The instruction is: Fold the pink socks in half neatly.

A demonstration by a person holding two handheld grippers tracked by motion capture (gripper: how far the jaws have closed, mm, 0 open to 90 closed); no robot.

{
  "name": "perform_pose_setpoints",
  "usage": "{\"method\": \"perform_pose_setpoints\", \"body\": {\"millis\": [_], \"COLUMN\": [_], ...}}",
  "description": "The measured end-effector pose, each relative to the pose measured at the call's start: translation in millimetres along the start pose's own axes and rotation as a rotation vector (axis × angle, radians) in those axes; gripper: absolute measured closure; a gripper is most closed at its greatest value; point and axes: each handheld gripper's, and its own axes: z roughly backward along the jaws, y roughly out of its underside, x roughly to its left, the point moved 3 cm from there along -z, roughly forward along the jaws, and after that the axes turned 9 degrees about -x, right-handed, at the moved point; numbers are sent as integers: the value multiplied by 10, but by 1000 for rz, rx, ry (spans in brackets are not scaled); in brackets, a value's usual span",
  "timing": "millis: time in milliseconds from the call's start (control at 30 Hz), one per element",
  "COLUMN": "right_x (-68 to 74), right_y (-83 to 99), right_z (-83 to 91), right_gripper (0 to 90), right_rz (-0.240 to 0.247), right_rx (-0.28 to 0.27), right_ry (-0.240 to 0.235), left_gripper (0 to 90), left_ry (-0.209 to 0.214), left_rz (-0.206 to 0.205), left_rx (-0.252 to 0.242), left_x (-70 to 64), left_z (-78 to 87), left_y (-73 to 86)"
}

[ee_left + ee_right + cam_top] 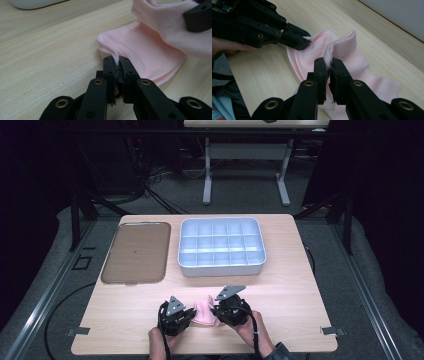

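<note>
A pale pink sock (203, 312) lies near the front edge of the wooden table (125, 320), between my two grippers. My left gripper (191, 314) is shut on a thin fold at the sock's edge (140, 47); the jaws pinch the fabric (116, 60). My right gripper (216, 309) is shut on the ribbed cuff of the sock (342, 48), lifting it a little, at its tips (328, 63). The left gripper (297, 40) shows across from it in the right gripper view, and the right gripper's jaw tip (198, 15) shows at the upper right of the left gripper view.
A white tray with several small compartments (221, 268) stands at the back middle of the table. A flat brown tray (136, 252) lies to its left. The person's hands (252, 335) come in at the front edge. Another table's legs (207, 175) stand beyond.
</note>
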Motion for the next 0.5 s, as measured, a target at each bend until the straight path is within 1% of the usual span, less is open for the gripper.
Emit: {"method": "perform_pose_setpoints", "body": {"millis": [33, 133, 233, 267, 400, 467, 500], "right_x": [8, 26, 52, 71, 111, 115, 119], "right_y": [-18, -61, -104, -115, -143, -146, -147], "right_z": [-20, -79, -145, -165, -239, -287, -313], "right_gripper": [832, 833, 833, 833, 832, 815, 765], "right_rz": [4, 20, 30, 30, 51, 62, 58], "right_rx": [7, 11, 8, 1, 1, 11, 13], "right_ry": [-1, -25, -41, -45, -70, -77, -85], "left_gripper": [842, 843, 842, 842, 842, 841, 841], "left_ry": [1, 0, -1, -9, -8, -3, -2], "left_rz": [0, 2, -1, -3, -3, -1, 1], "left_rx": [0, -1, 2, 1, 2, 1, 2], "left_x": [2, 3, 0, -3, -3, -1, 1], "left_z": [0, -3, -2, -3, -3, -4, -3], "left_y": [0, 0, 0, 0, 0, 0, 0]}}
